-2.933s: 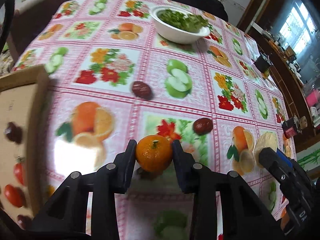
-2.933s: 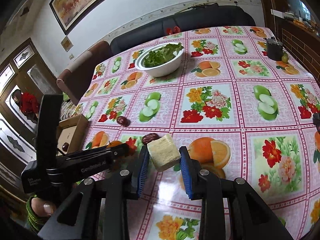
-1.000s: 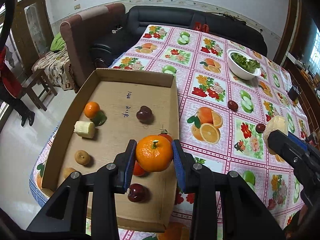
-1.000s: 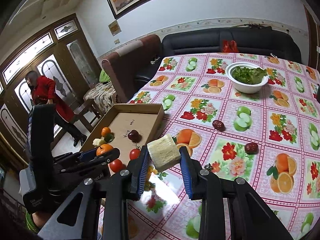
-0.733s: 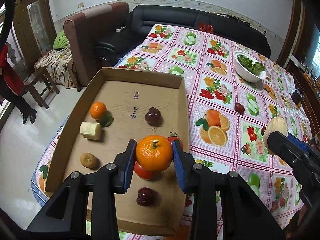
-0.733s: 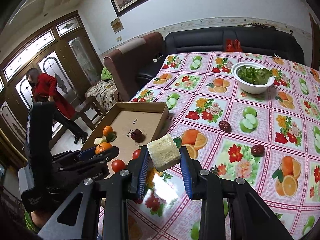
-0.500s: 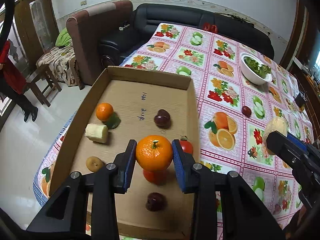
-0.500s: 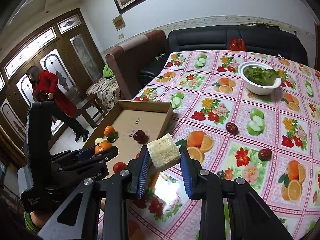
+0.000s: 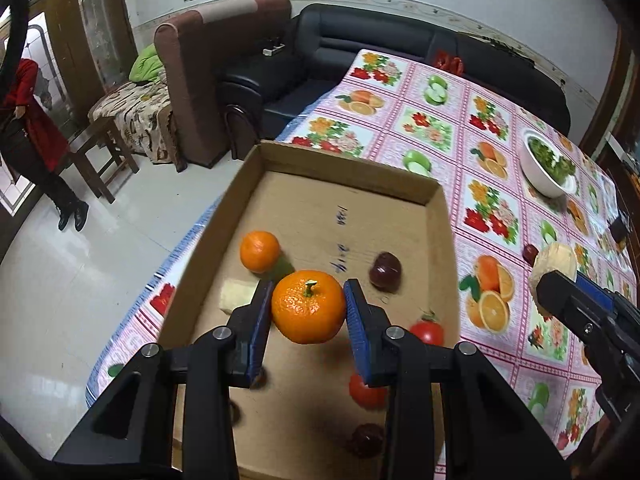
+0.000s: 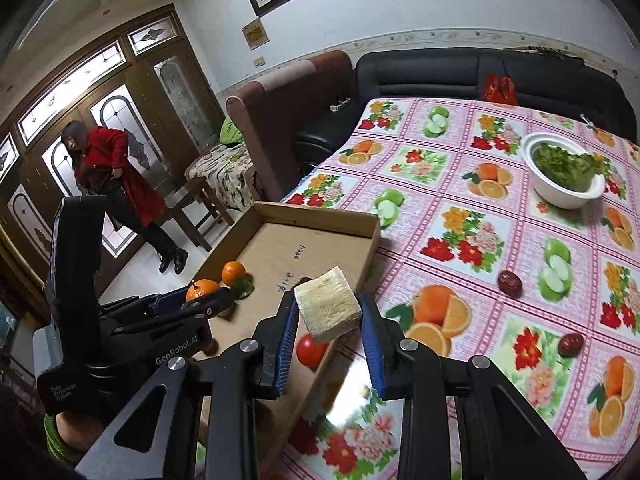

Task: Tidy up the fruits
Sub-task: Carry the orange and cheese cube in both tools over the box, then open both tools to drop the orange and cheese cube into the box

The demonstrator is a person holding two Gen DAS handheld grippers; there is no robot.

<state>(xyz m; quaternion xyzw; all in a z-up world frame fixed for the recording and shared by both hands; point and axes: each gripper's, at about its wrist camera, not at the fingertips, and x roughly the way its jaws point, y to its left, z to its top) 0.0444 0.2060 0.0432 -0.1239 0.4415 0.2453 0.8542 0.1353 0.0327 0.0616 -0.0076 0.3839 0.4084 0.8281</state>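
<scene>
My left gripper is shut on an orange mandarin and holds it above the cardboard box. The box holds another mandarin, a pale yellow chunk, a dark red fruit and red tomatoes. My right gripper is shut on a pale yellow fruit chunk above the box's right wall. The left gripper with its mandarin shows in the right wrist view. Two dark red dates lie on the tablecloth.
A white bowl of greens stands far back on the flowered tablecloth. A brown armchair and black sofa lie beyond the table. A person in red stands by the doors at the left.
Both grippers have moved left and forward over the box, each still holding its fruit. The box now sits closer and lower in both views.
</scene>
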